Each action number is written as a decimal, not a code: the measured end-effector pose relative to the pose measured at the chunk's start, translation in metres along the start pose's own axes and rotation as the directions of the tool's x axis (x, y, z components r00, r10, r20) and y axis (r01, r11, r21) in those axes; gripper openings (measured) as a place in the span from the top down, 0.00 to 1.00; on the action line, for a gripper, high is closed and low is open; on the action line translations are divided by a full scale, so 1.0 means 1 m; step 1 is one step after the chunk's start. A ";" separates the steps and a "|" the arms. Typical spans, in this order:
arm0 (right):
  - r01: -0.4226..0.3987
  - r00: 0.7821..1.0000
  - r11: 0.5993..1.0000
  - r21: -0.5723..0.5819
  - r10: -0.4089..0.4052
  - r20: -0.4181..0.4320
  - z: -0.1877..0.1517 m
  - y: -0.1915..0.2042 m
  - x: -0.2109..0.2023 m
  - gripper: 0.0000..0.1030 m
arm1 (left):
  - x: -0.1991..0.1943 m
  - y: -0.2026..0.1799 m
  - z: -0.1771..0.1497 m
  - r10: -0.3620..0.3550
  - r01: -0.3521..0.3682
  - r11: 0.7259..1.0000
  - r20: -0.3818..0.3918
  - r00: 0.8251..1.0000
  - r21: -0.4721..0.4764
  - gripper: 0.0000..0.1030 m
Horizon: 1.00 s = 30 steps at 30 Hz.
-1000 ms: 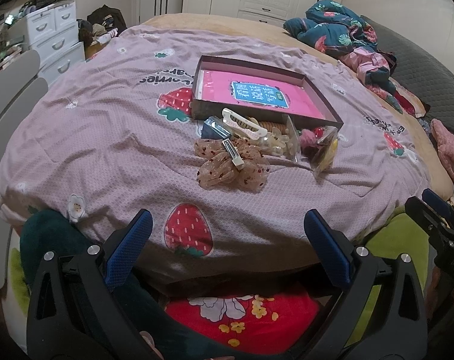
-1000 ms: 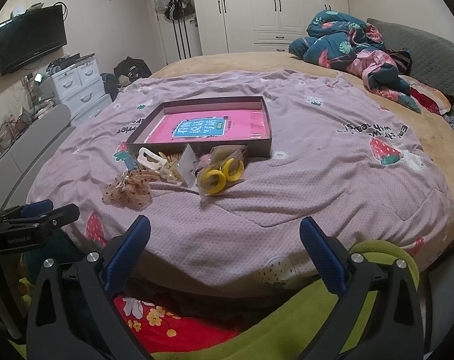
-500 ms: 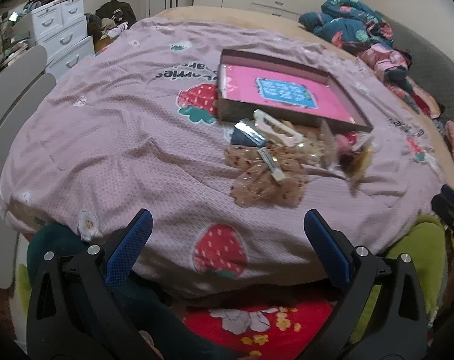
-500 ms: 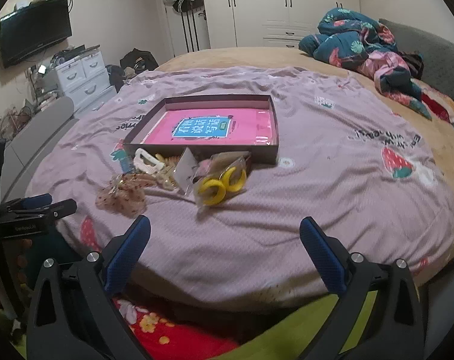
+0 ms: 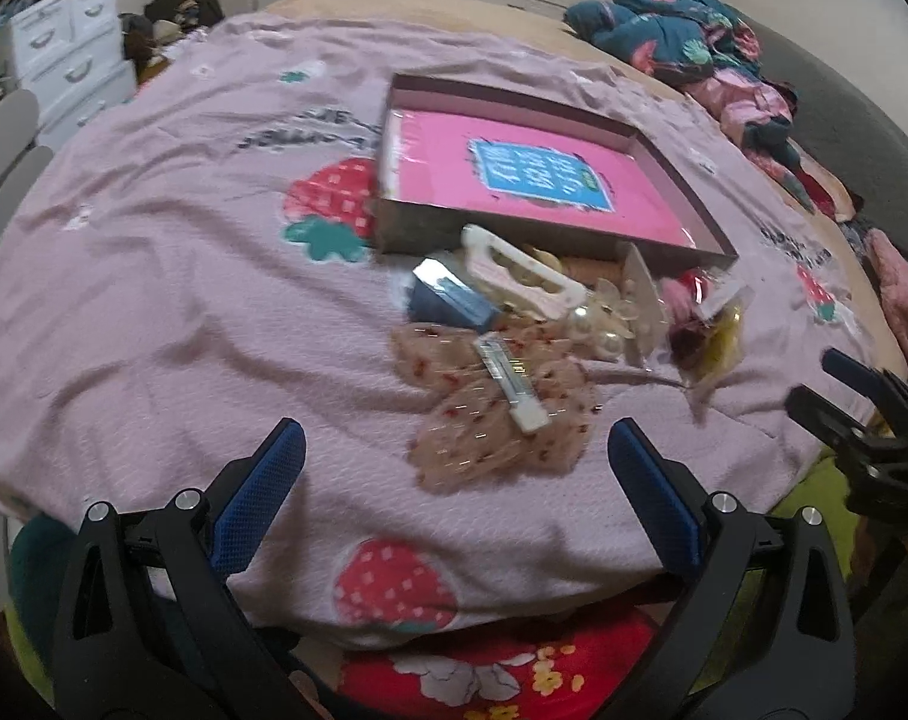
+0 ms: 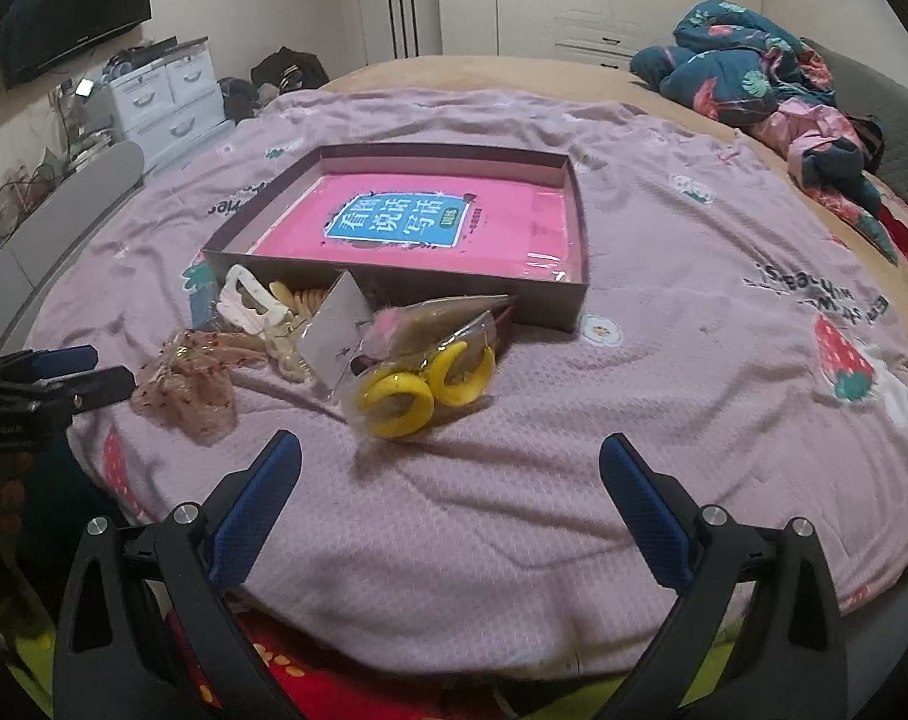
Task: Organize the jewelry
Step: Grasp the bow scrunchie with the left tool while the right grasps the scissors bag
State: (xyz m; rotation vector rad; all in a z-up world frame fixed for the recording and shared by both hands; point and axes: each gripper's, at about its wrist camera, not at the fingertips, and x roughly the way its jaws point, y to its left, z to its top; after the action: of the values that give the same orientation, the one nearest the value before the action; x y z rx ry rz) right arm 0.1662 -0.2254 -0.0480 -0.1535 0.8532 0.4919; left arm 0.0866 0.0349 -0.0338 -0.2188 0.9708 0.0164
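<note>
A shallow brown box with a pink book inside lies on the bed; it also shows in the right wrist view. A heap of accessories lies against its near side: a dotted mesh bow clip, a white claw clip, pearls, a blue card, and bagged yellow hoop earrings. My left gripper is open and empty, just short of the bow. My right gripper is open and empty, just short of the yellow earrings.
The pink strawberry-print blanket covers the bed. Bundled clothes lie at the far right. White drawers stand at the far left. Each gripper shows at the edge of the other's view, the right one and the left one.
Both grippers have moved forward toward the heap, so the bow and the earrings look larger and closer. Both stay open. Nothing on the bed has shifted.
</note>
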 end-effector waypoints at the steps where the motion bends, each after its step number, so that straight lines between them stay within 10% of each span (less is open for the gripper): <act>1: -0.006 1.000 1.000 -0.007 0.006 -0.009 0.002 0.000 0.005 0.04 | 0.004 -0.003 0.001 -0.014 0.014 1.000 -0.009 1.000 0.006 0.08; 10: -0.073 0.995 0.997 -0.031 0.071 -0.063 0.010 -0.005 0.049 0.04 | 0.031 -0.010 0.005 -0.078 0.079 0.997 -0.042 0.996 0.003 0.11; 22: -0.156 0.985 0.986 -0.060 0.151 -0.079 0.020 -0.014 0.070 0.05 | 0.047 -0.023 -0.001 -0.124 0.127 0.991 -0.071 0.990 0.042 0.61; 24: -0.189 0.980 0.979 -0.070 0.184 -0.075 0.020 -0.013 0.068 0.24 | 0.047 -0.022 -0.001 -0.134 0.137 0.990 -0.072 0.988 0.034 0.78; 30: -0.217 0.976 0.973 -0.075 0.214 -0.046 0.018 -0.014 0.057 0.25 | 0.042 -0.024 -0.003 -0.146 0.148 0.988 -0.055 0.988 0.040 0.90</act>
State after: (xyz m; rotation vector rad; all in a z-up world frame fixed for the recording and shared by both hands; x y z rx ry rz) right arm 0.2170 -0.2112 -0.0800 -0.1445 0.8923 0.7289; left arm 0.1100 0.0076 -0.0655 -0.2511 1.0040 -0.1465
